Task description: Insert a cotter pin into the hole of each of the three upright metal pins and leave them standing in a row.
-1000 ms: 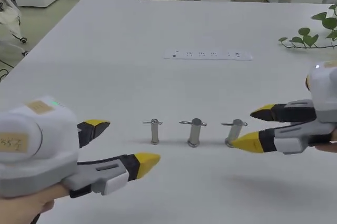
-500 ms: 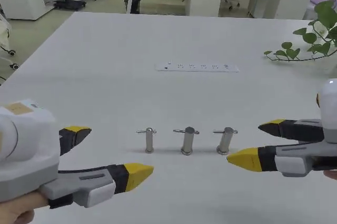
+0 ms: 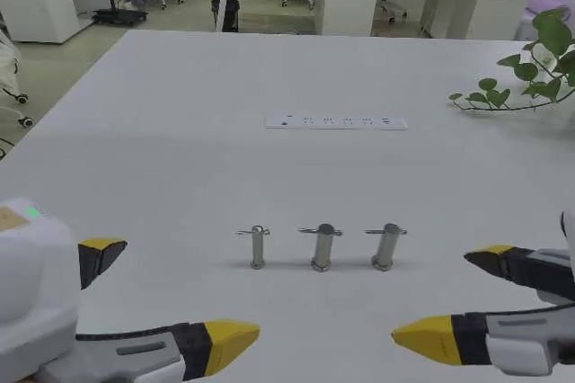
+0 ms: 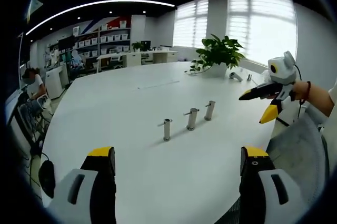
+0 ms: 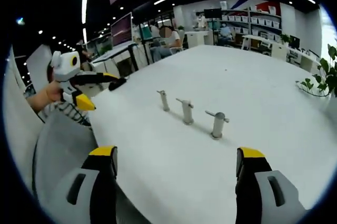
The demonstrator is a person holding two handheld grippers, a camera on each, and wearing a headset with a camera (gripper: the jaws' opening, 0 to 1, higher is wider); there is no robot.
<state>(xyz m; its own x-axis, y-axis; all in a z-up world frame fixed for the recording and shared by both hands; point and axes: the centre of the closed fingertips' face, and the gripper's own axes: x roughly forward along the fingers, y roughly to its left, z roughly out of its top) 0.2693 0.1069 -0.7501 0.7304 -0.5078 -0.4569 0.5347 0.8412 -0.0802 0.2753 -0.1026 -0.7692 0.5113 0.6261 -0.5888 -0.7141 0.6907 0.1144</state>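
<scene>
left tongs (image 3: 171,293) and right tongs (image 3: 449,298), yellow-tipped, have backed away from the row, both wide open and empty | three upright grey metal pins (image 3: 322,250) stand in line on the white worktop (image 3: 269,167), a thin wire cotter pin (image 3: 320,232) through each head | judged: task looks finished

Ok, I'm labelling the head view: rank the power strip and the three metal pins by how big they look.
1. Power strip, clearly largest, though farthest.
2. Middle pin and right pin: look alike, no ranking.
3. Left pin, thinnest.
</scene>
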